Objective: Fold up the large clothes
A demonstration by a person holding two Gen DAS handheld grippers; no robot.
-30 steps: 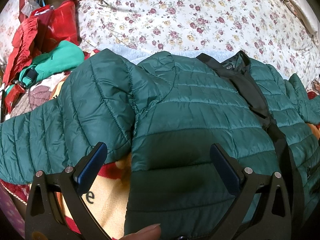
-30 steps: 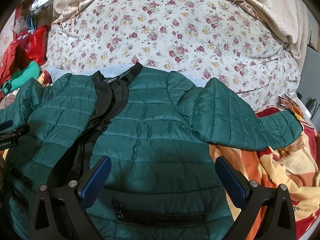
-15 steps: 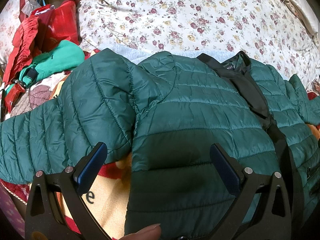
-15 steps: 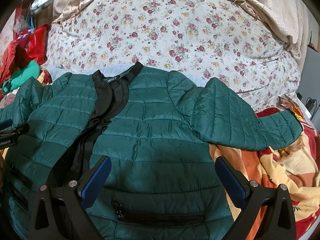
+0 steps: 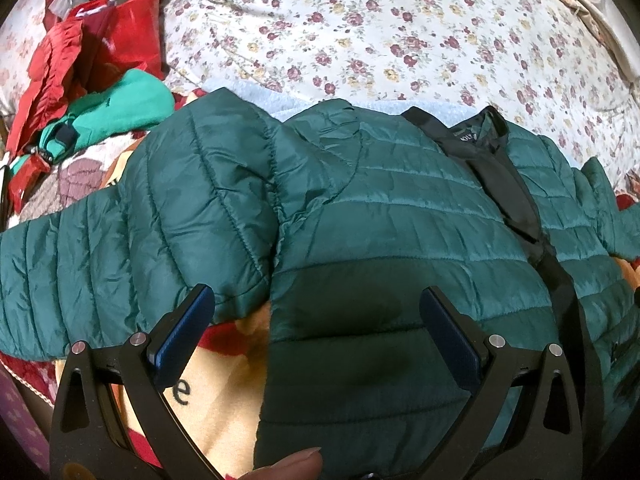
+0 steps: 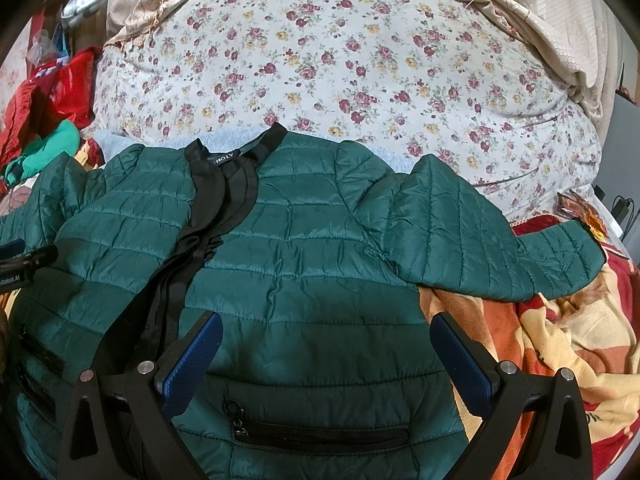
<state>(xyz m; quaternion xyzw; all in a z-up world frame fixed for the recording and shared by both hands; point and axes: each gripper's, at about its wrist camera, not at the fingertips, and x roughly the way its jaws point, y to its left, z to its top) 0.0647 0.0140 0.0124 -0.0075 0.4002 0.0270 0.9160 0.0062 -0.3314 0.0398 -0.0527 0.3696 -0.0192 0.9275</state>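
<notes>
Green and puffy, the quilted jacket [image 6: 304, 264] lies front side up, spread out flat on the bed. Its black zipper band [image 6: 200, 232] runs down the middle from the black collar, and the band is bunched and a bit wavy. One sleeve [image 6: 492, 248] of the jacket sticks out past the body on the right wrist view's right side and rests on an orange and red blanket [image 6: 560, 340]. The other sleeve [image 5: 80, 256] goes out the other way in the left wrist view and lies on the same kind of blanket [image 5: 216, 392]. A black pocket zipper [image 6: 320, 432] sits near the jacket's bottom edge.

The left gripper [image 5: 316, 336] hangs just over the jacket's bottom part, near the armpit of that sleeve. Its jaws are wide apart and hold nothing. A fingertip [image 5: 296, 466] shows at the bottom edge of that view. The right gripper [image 6: 324, 360] hangs over the jacket's other half, above the pocket zipper. Its jaws are wide apart too, with nothing in them.

Past the jacket's collar lies a white quilt with little flowers [image 6: 360, 60]. Off to the side of the jacket, beyond the first sleeve's partner, there is a light green garment [image 5: 116, 112] and some red clothes [image 5: 80, 56] in a pile.
</notes>
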